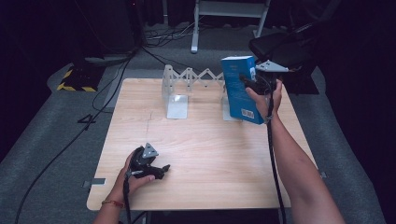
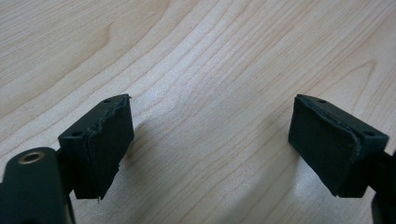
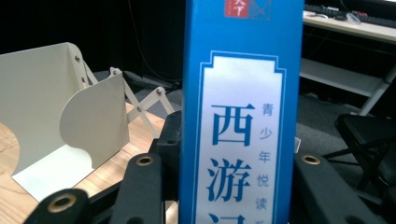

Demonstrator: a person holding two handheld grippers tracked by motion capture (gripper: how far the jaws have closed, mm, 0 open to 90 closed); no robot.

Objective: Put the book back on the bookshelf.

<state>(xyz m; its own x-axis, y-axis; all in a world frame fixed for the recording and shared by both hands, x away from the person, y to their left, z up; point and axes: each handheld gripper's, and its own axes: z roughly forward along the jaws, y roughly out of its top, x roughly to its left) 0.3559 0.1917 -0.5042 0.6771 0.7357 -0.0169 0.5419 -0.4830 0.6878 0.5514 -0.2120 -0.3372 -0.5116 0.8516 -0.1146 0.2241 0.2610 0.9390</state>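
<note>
Broadly, a light wooden worktop sits on grey carpet in a dark room, with black cables trailing across the floor behind it. Along its far edge stands an expanding metal bookend rack, two pale upright plates joined by a zigzag lattice; the right gripper view shows those plates to the left of the book.

Next in size is a blue book, held up off the worktop near the rack's right end, tilted a little, with a barcode label low on its back cover. In the right gripper view its spine carries a white panel with large blue Chinese characters 西游, smaller ones 青少年悦读 beside them, and a red mark at the top.

The right gripper has its fingers clamped on that book, one on each side of the spine.

The left gripper rests low at the worktop's near left, fingers spread wide over bare wood grain, holding nothing.
</note>
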